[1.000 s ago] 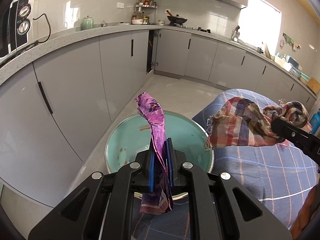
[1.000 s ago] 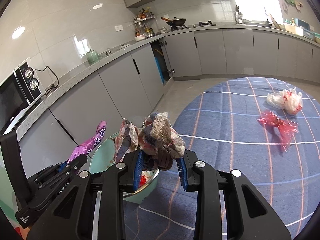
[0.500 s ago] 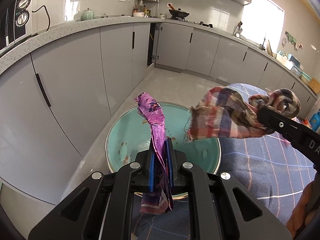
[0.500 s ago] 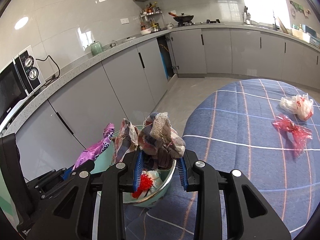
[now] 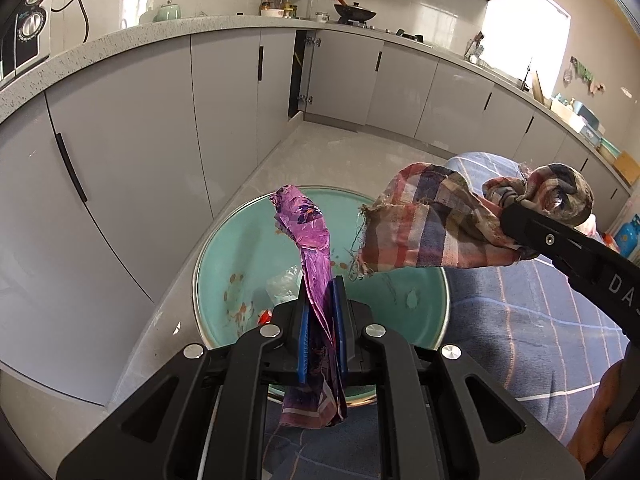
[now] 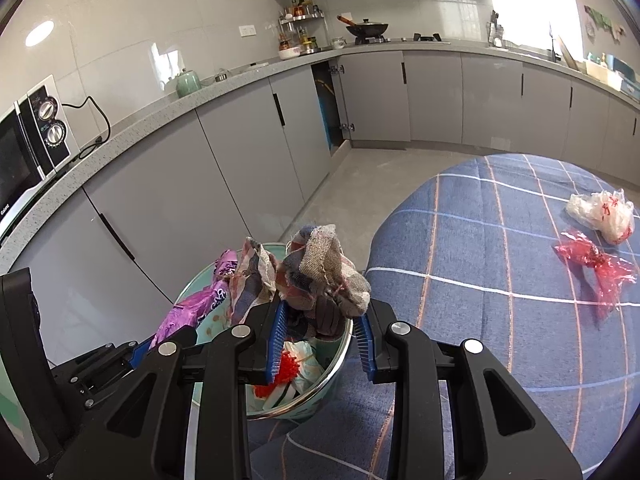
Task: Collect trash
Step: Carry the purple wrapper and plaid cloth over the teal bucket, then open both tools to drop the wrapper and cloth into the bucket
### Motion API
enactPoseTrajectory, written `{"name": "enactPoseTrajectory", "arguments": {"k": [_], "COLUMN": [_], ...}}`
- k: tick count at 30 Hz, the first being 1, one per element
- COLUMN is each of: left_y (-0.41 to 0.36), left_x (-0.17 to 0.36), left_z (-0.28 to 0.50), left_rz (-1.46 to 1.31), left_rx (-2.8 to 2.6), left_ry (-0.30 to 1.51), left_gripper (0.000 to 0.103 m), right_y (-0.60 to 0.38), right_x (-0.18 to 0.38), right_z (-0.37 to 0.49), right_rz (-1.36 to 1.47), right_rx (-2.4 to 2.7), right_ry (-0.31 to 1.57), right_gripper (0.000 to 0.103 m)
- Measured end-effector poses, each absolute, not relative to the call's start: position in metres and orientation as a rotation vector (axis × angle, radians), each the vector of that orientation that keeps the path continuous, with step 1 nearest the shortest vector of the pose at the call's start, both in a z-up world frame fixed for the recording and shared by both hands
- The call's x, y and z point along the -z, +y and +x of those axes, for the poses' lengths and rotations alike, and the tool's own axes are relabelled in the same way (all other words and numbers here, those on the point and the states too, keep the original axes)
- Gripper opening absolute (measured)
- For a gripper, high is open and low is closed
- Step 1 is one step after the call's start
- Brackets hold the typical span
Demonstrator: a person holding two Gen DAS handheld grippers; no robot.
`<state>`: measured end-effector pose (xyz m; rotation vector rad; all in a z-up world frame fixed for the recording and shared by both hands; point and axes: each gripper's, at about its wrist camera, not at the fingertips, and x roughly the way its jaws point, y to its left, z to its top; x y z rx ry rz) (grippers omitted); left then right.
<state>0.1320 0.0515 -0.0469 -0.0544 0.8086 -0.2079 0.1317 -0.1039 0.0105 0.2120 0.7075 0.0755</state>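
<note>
My left gripper (image 5: pixel 320 332) is shut on a crumpled purple wrapper (image 5: pixel 308 236) and holds it over a teal bowl (image 5: pixel 424 280) at the table's edge. My right gripper (image 6: pixel 322 332) is shut on a bunched plaid cloth (image 6: pixel 324 276), also above the bowl (image 6: pixel 340 356). In the left wrist view the cloth (image 5: pixel 432 228) hangs over the bowl's right side. The purple wrapper (image 6: pixel 196 304) shows left of the cloth in the right wrist view. Red and white scraps (image 6: pixel 288 368) lie in the bowl.
A blue checked tablecloth (image 6: pixel 480 280) covers the table. A white plastic bag (image 6: pixel 604 216) and a red cellophane wrapper (image 6: pixel 596 264) lie on it at the far right. Grey cabinets (image 5: pixel 140 120) and a counter with a microwave (image 6: pixel 28 140) stand left, across bare floor.
Both grippers moved forward over the bowl with their loads. The bowl's inside and the scraps in it show more.
</note>
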Motion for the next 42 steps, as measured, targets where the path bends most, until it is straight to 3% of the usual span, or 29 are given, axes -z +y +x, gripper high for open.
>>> {"name": "enactPoseTrajectory", "arguments": {"k": [32,36,42], "left_y": [0.052,0.053,0.054], "left_x": [0.088,0.089,0.084], "left_z": [0.175,0.175,0.173], "left_rz": [-0.04,-0.037,-0.01], "left_rx": [0.178,0.155,0.098], "left_ry": [0.923,0.933,0.925], "left_gripper": [0.011,0.011,0.018], "right_y": [-0.08,-0.078,-0.09], "right_x": [0.045,0.048,0.028], "right_z": [0.195,0.2,0.189], "right_rz": [0.134,0.146,0.165], "right_rx": [-0.089,-0.153,-0.146], "right_ry": [0.861,0.882,0.805], "right_gripper": [0.034,0.05,0.053]}}
